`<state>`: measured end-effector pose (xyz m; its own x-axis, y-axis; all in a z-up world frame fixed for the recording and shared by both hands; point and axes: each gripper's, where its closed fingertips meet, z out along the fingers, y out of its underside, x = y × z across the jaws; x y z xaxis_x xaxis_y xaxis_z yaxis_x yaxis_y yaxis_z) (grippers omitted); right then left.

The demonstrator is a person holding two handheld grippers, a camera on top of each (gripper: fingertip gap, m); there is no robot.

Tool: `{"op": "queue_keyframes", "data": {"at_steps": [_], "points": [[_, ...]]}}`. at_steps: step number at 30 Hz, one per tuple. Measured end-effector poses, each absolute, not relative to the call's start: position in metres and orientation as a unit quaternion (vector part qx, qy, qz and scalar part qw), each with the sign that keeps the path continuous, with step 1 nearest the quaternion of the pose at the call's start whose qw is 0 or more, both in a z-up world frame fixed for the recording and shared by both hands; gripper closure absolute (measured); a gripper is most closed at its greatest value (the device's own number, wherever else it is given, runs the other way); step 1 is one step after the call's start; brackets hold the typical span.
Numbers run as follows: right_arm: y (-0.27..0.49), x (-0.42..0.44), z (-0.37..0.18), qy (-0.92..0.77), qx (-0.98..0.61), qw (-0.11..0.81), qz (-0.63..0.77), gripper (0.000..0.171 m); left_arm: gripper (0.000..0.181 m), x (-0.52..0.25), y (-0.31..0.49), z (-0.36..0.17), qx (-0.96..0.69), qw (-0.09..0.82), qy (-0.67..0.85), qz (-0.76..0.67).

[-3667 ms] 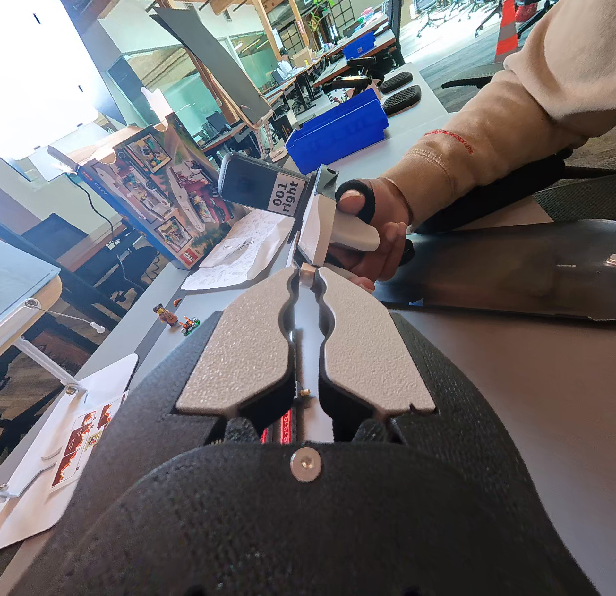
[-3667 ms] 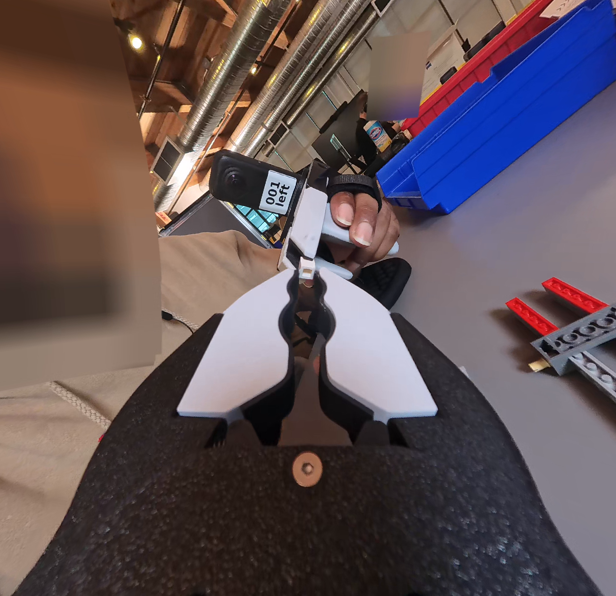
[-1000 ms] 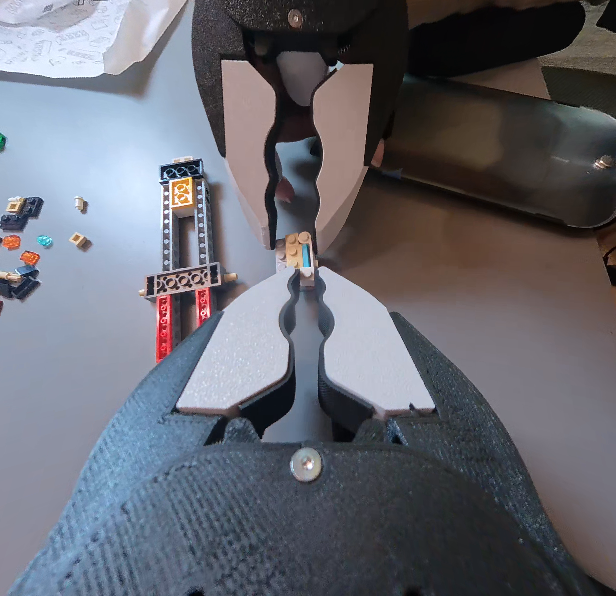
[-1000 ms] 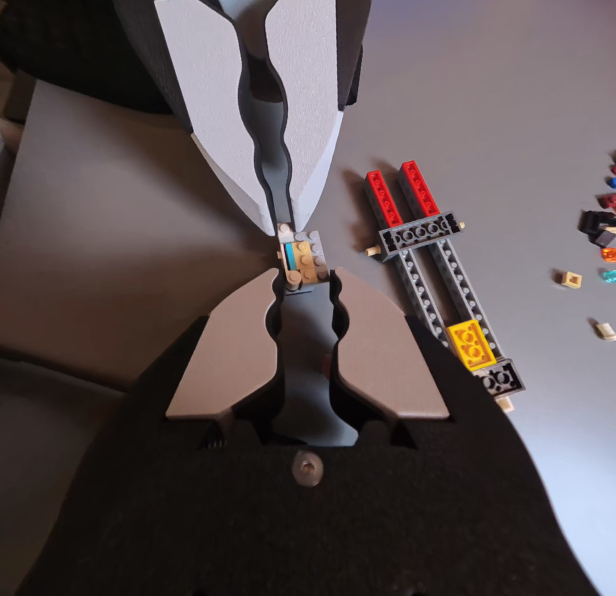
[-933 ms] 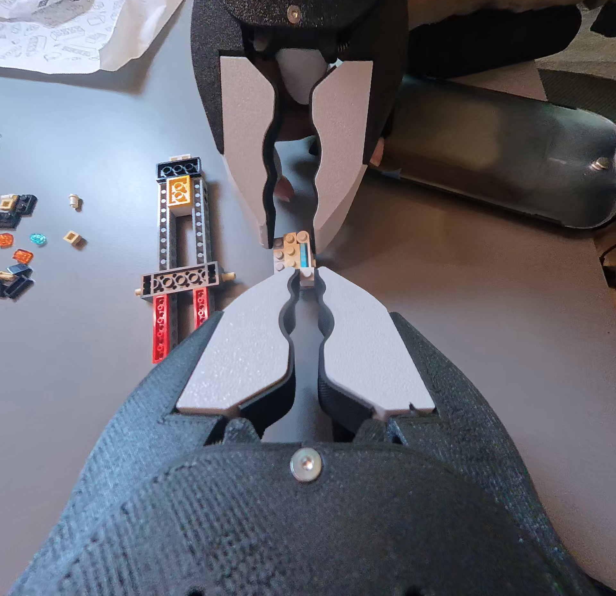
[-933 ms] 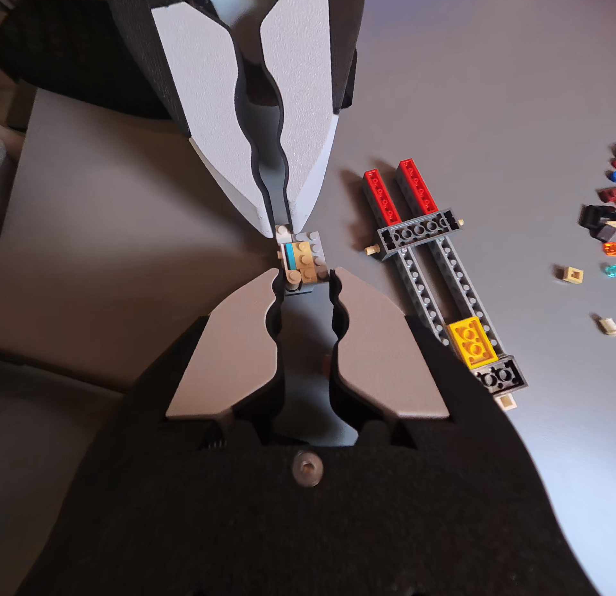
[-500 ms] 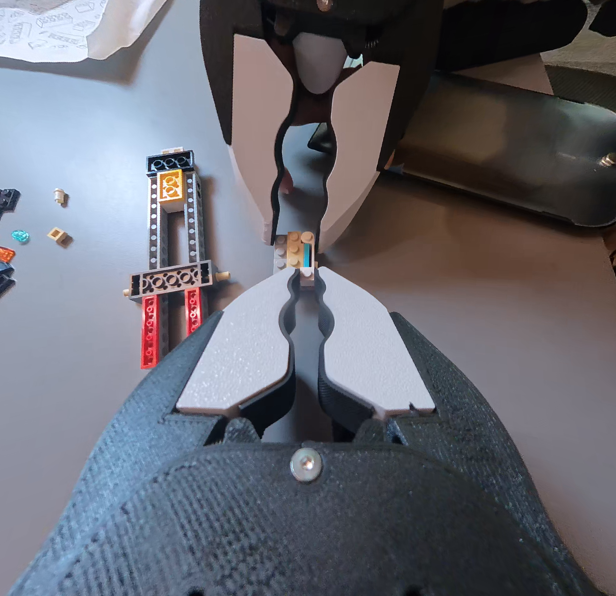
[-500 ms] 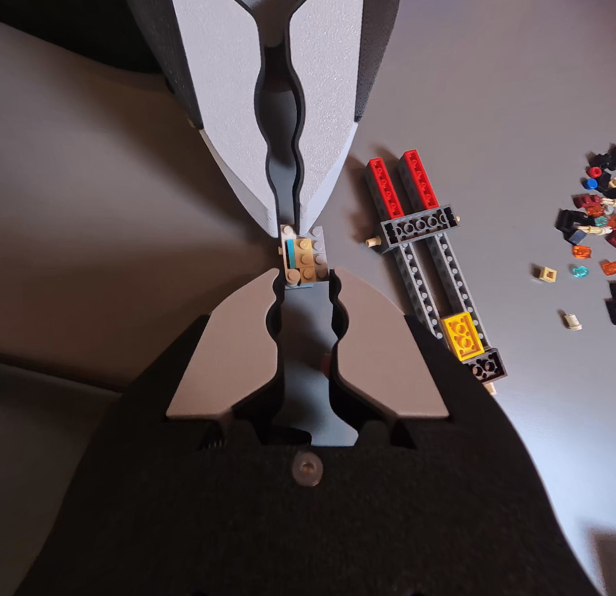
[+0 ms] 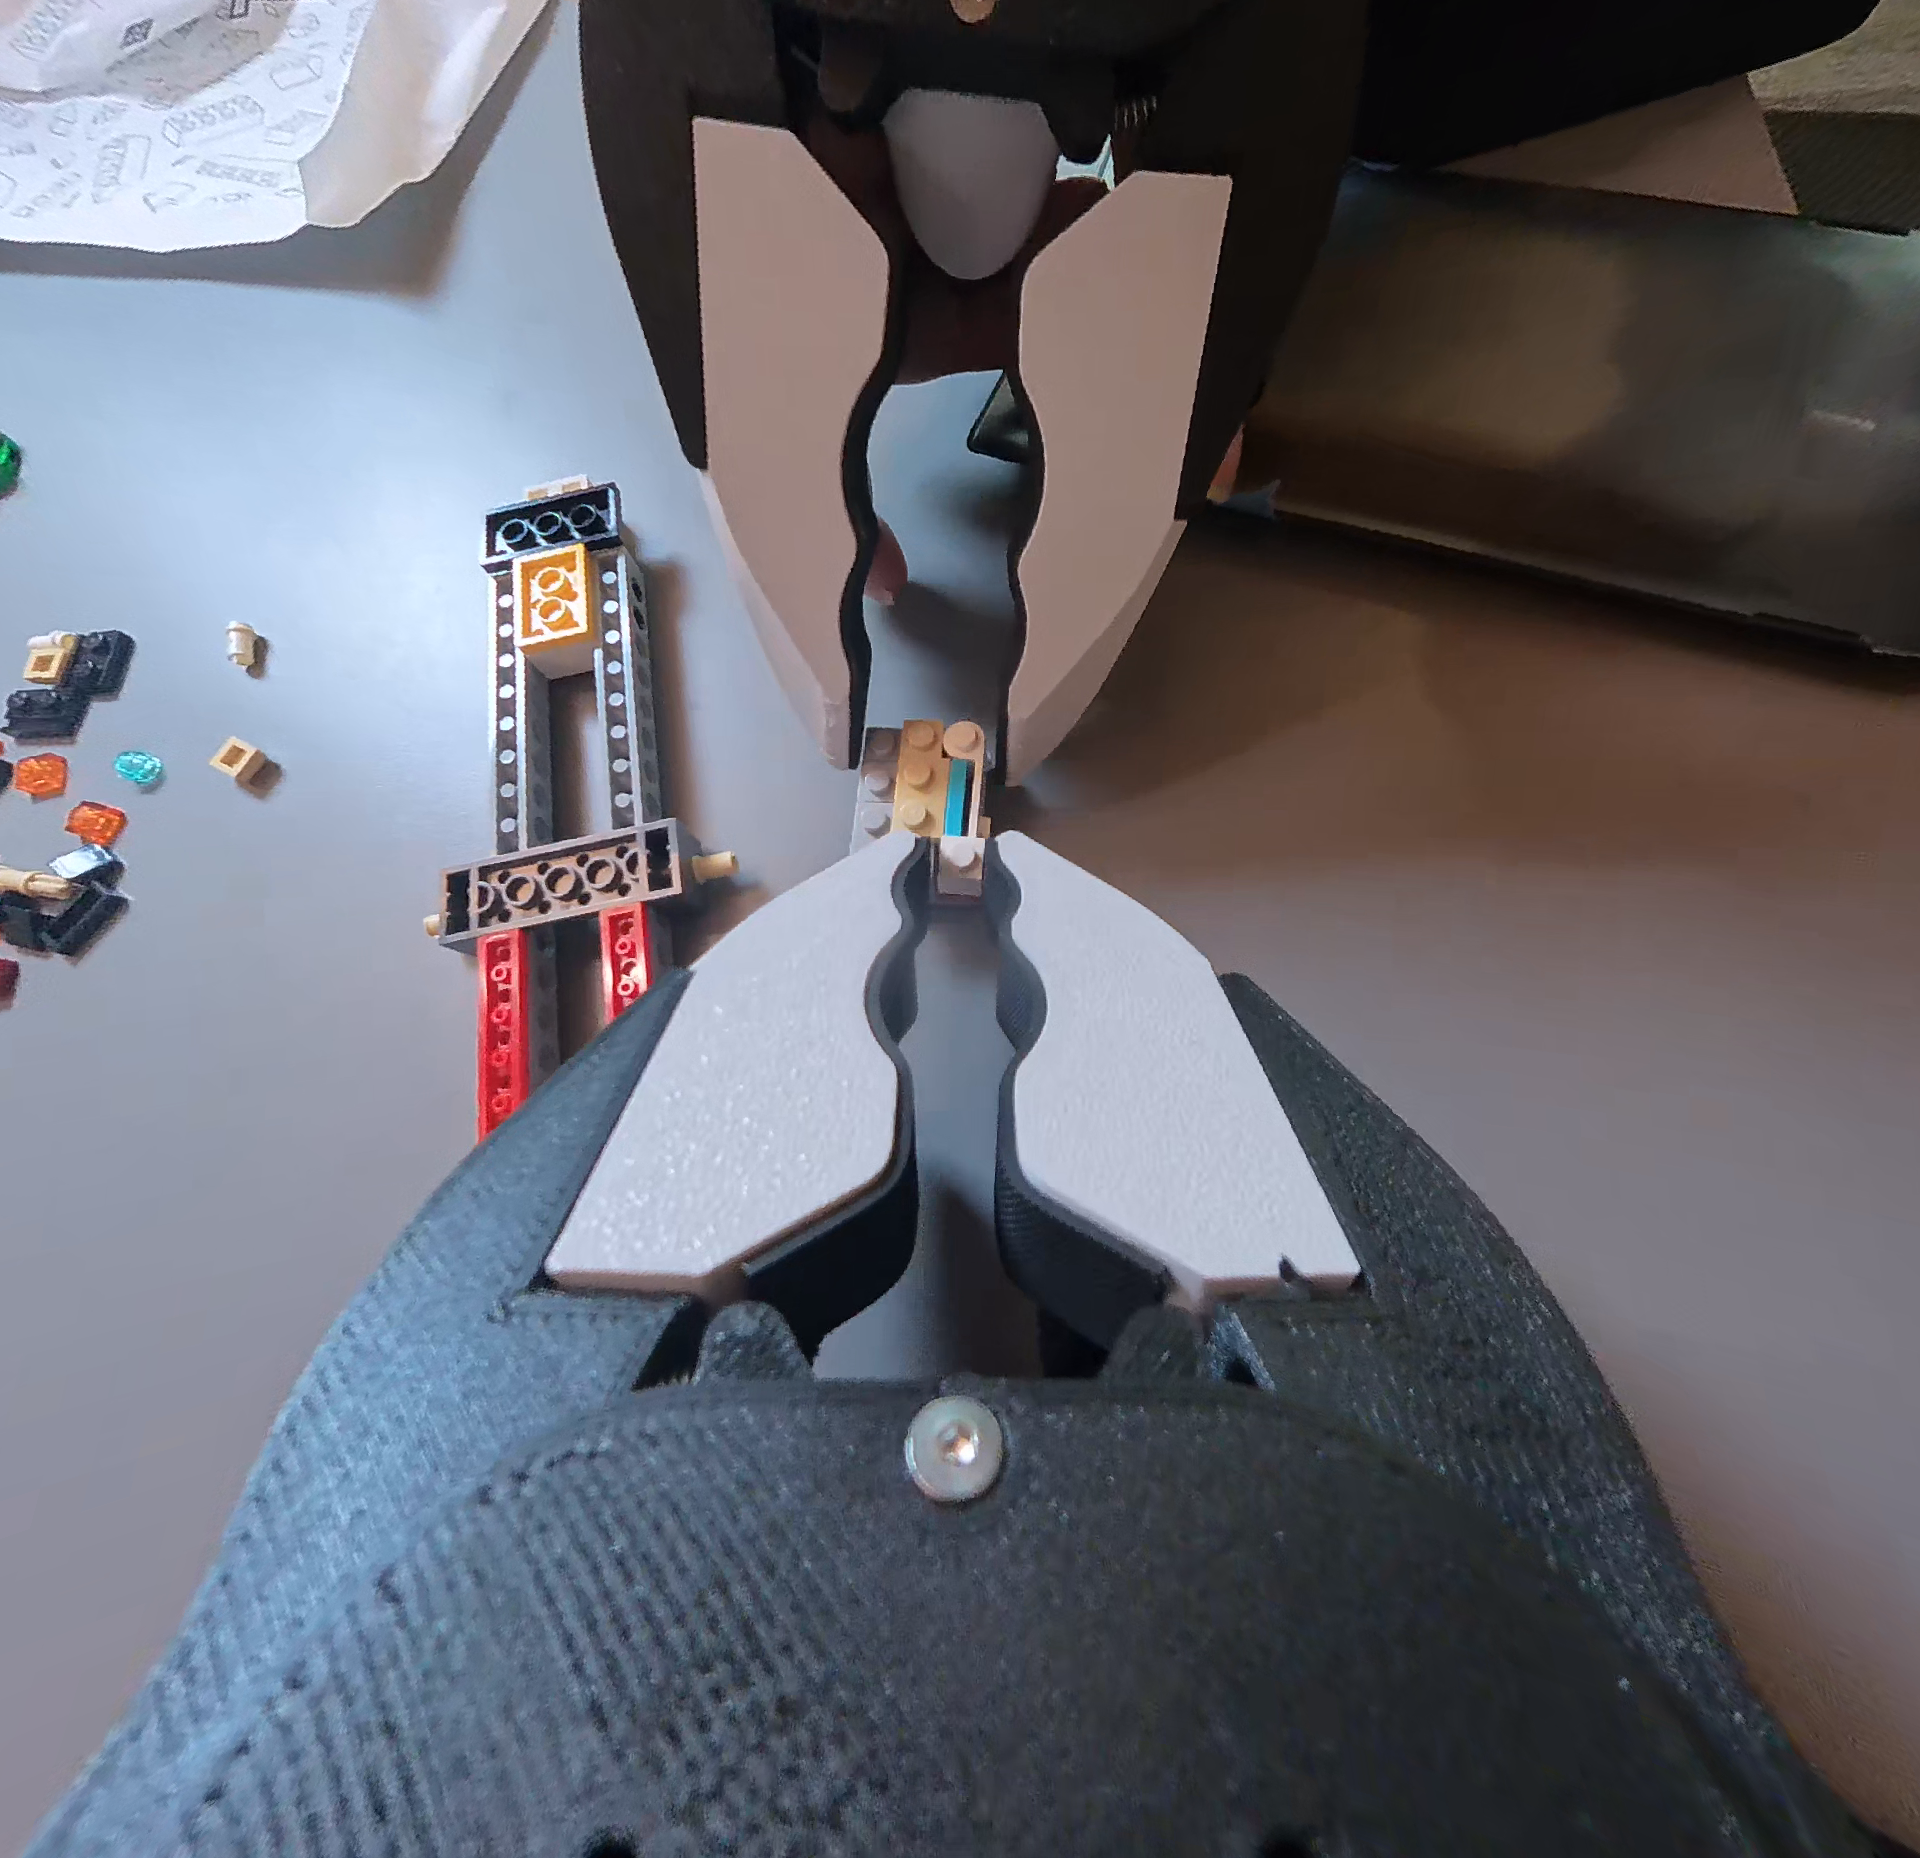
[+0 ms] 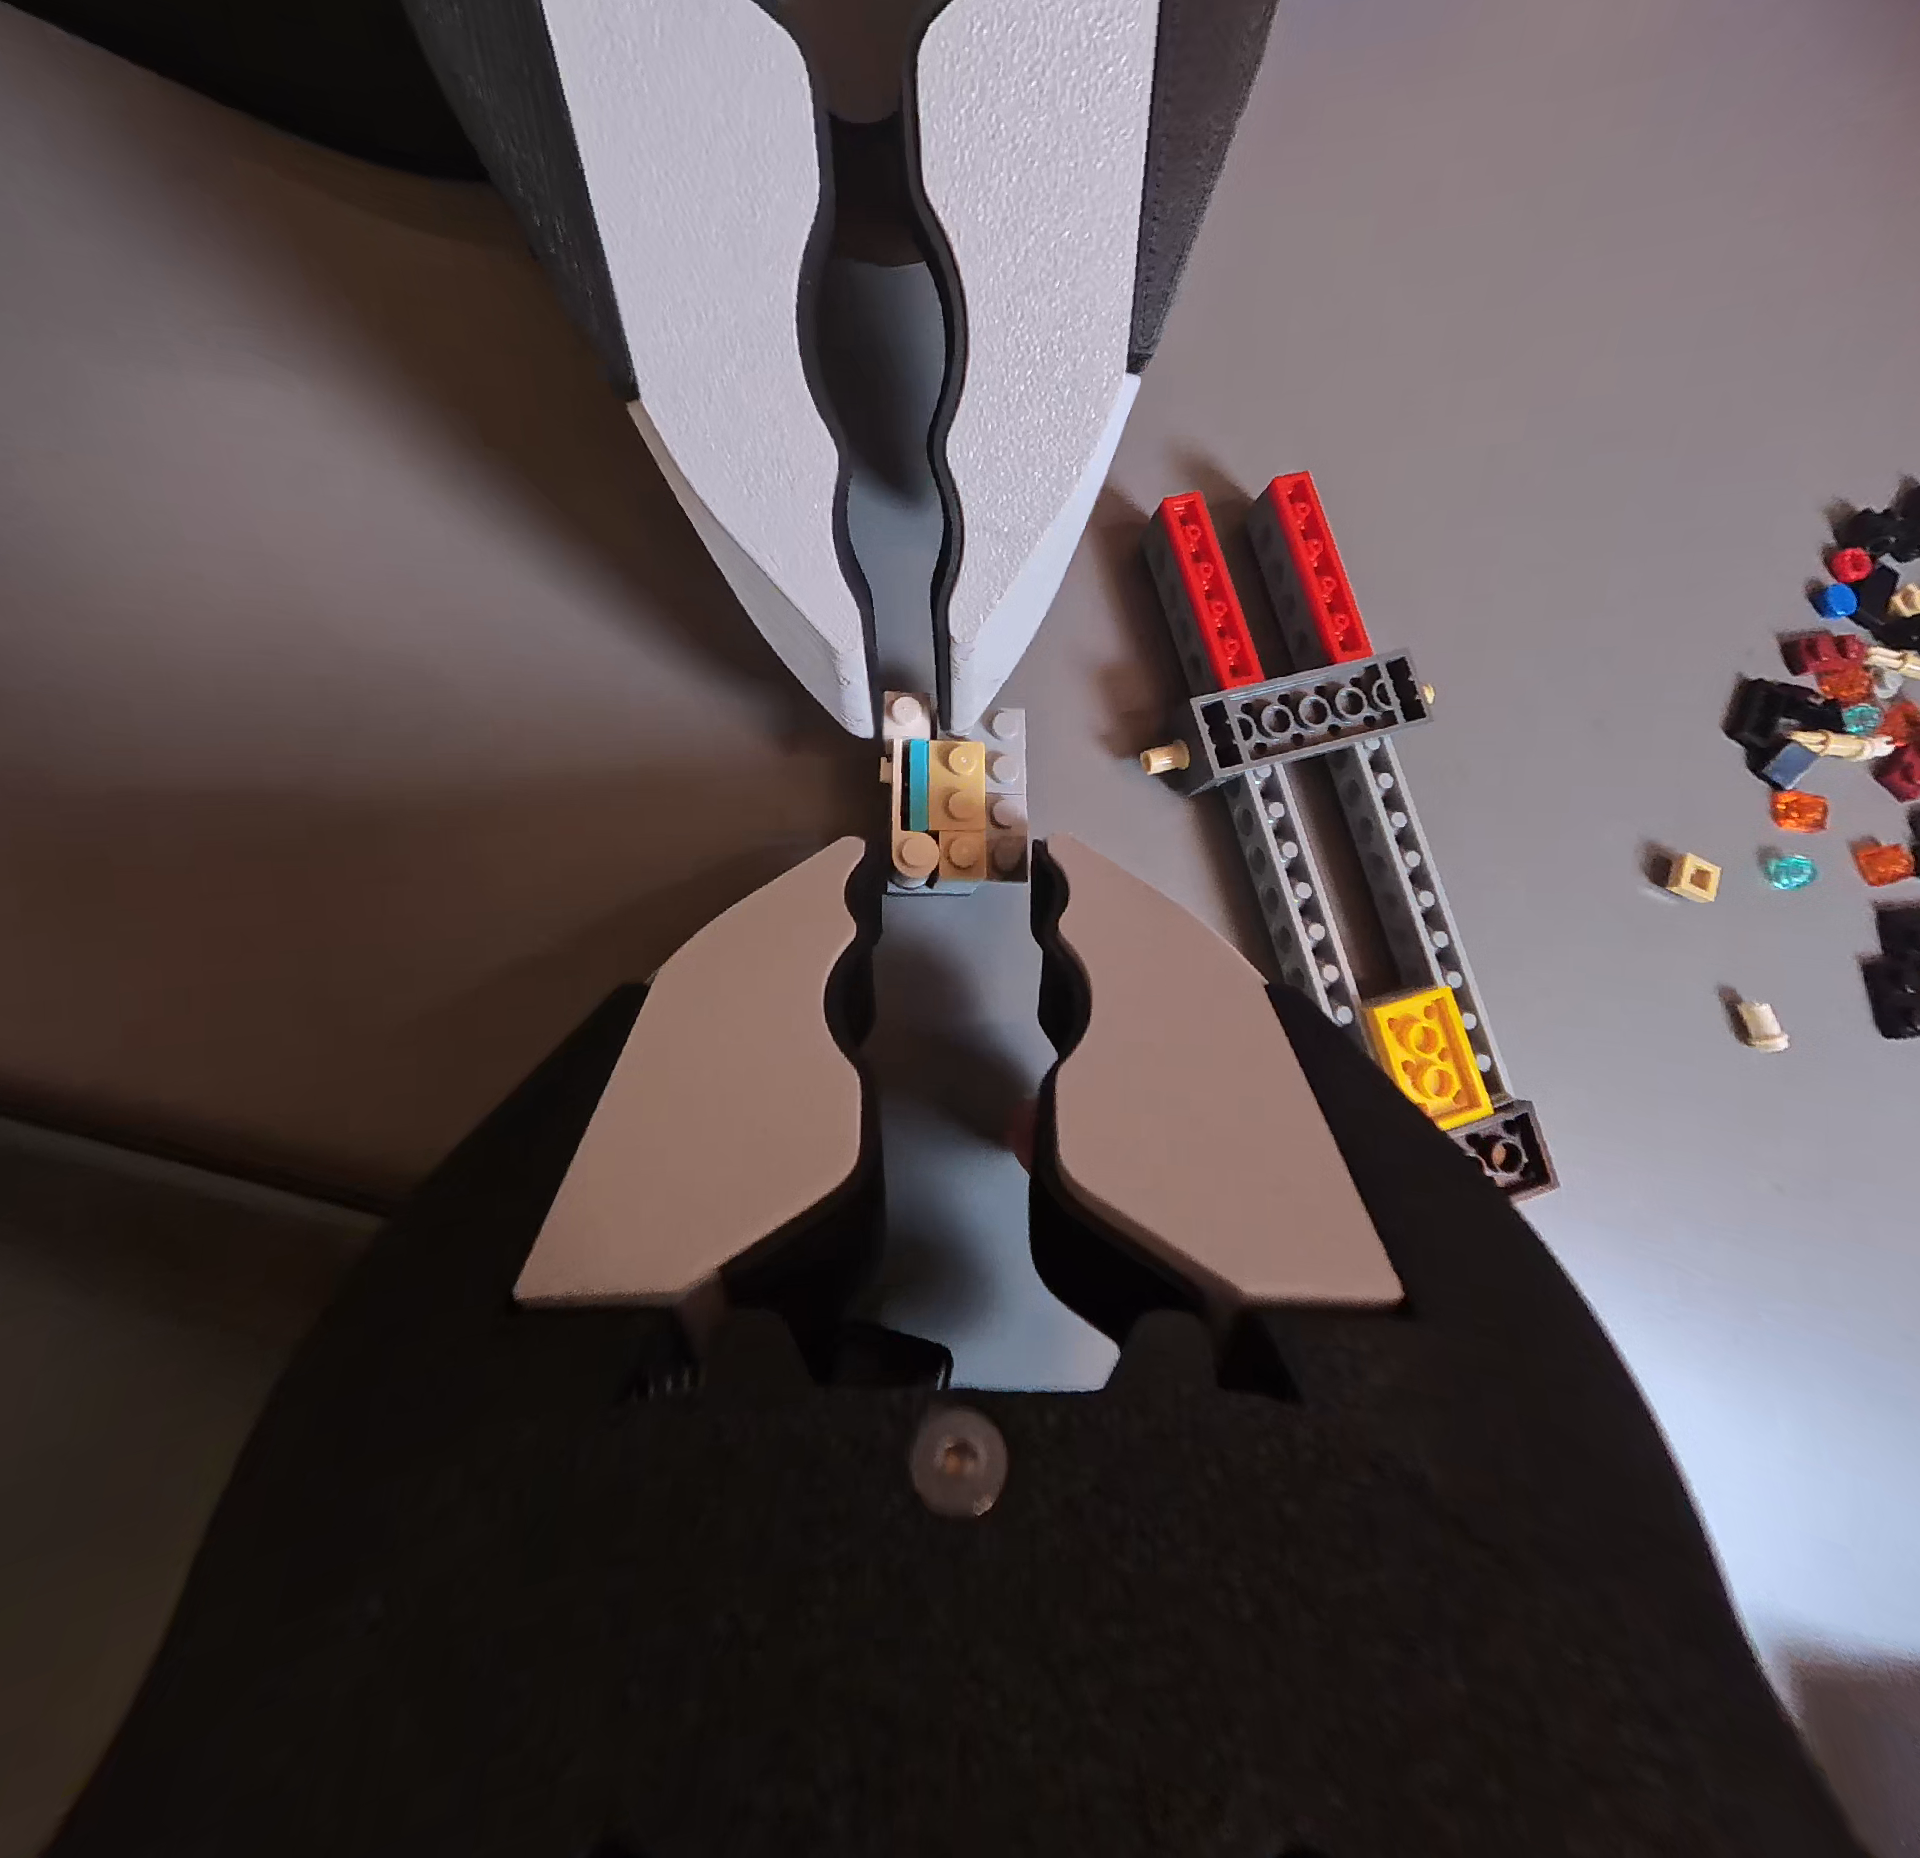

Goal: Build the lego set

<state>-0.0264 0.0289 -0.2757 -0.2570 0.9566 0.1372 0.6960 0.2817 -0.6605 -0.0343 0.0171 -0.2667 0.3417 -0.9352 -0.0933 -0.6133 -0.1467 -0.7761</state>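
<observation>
The two tools meet nose to nose over the grey counter, sharing one small lego sub-build. The right tool has its fingers set apart just wide enough to clamp the sub-build's wider end by its two flanks, which looks like a steadying hold. The left tool is nearly closed, pinching a single pale one-stud piece against the sub-build's near end, probably to seat it while the other side braces. Gripping from opposite ends lets the push of one meet the resistance of the other.

The sub-build is a stubby stack of hard, glossy plastic: grey plate below, tan studded plates on top, a thin turquoise strip on edge. The tools' fingers are matte pale grey with wavy inner edges, set in coarse black printed shells.

Left of it in the left wrist view lies a long frame of two grey holed beams, red-tipped, with a cross beam and a yellow brick. Farther left, loose small parts are scattered, and a crumpled white paper bag sits at the far left.
</observation>
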Motion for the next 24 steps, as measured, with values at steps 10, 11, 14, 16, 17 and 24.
{"op": "queue_keyframes", "data": {"at_steps": [10, 11, 14, 16, 17, 24], "points": [[0.0306, -0.0284, -0.2751, -0.759, -0.549, 0.251, 0.243, 0.137, 0.169, -0.0369, 0.0221, -0.2676, -0.722, 0.390, 0.539, -0.190], [0.0303, -0.0290, -0.2753, -0.759, -0.550, 0.249, 0.242, 0.138, 0.169, -0.0373, 0.0225, -0.2675, -0.722, 0.391, 0.539, -0.189], [0.0298, -0.0304, -0.2780, -0.759, -0.555, 0.242, 0.237, 0.138, 0.169, -0.0383, 0.0238, -0.2676, -0.722, 0.393, 0.538, -0.186], [0.0303, -0.0309, -0.2782, -0.760, -0.555, 0.245, 0.233, 0.141, 0.172, -0.0389, 0.0245, -0.2675, -0.722, 0.394, 0.538, -0.185], [0.0297, -0.0311, -0.2779, -0.761, -0.553, 0.245, 0.235, 0.144, 0.172, -0.0394, 0.0248, -0.2676, -0.721, 0.395, 0.539, -0.183], [0.0256, -0.0307, -0.2773, -0.776, -0.523, 0.248, 0.251, 0.144, 0.171, -0.0375, 0.0209, -0.2674, -0.706, 0.397, 0.556, -0.185]]}}
